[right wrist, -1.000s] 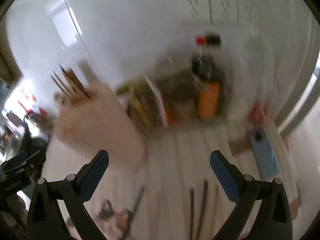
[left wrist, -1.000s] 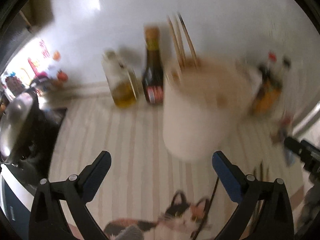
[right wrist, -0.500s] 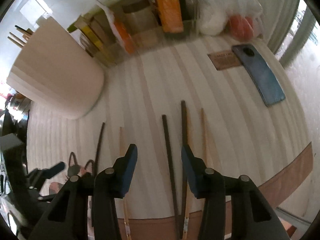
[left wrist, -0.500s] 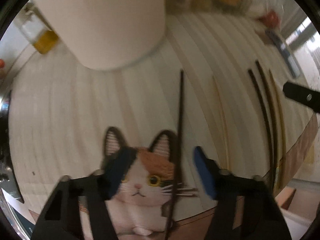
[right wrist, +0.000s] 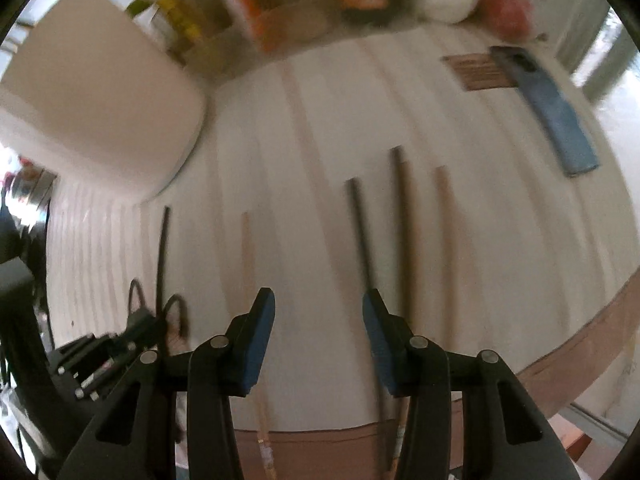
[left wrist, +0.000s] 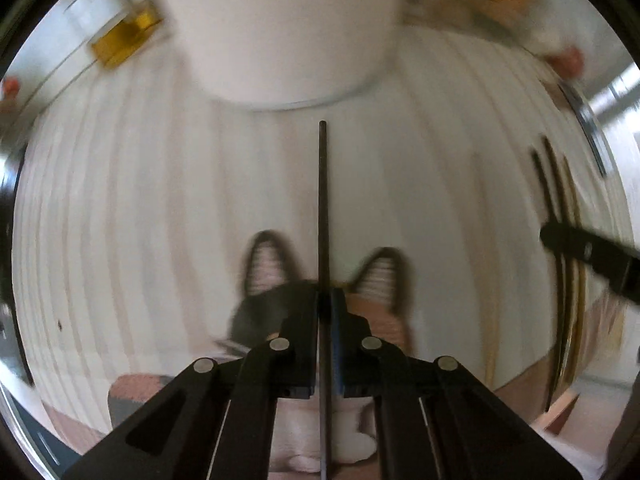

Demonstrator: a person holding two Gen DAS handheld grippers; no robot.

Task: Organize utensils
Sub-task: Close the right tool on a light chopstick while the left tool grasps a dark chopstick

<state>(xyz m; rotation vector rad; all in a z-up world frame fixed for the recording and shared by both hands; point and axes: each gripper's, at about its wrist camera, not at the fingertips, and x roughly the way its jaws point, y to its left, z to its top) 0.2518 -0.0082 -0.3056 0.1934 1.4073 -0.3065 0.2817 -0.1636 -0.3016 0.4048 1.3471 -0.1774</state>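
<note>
The left gripper (left wrist: 327, 312) is clamped on a dark chopstick (left wrist: 322, 200) that points toward the white utensil holder (left wrist: 280, 32) standing just beyond its tip. The right gripper (right wrist: 318, 316) hangs partly open and empty over the striped mat (right wrist: 300, 160), where four more chopsticks (right wrist: 402, 220) lie.

Chopsticks spread across the striped mat, white holder behind them.
One dark chopstick (left wrist: 323, 216) points straight at the white holder (left wrist: 280, 20); four more chopsticks (right wrist: 400, 232) lie side by side, apart.
</note>
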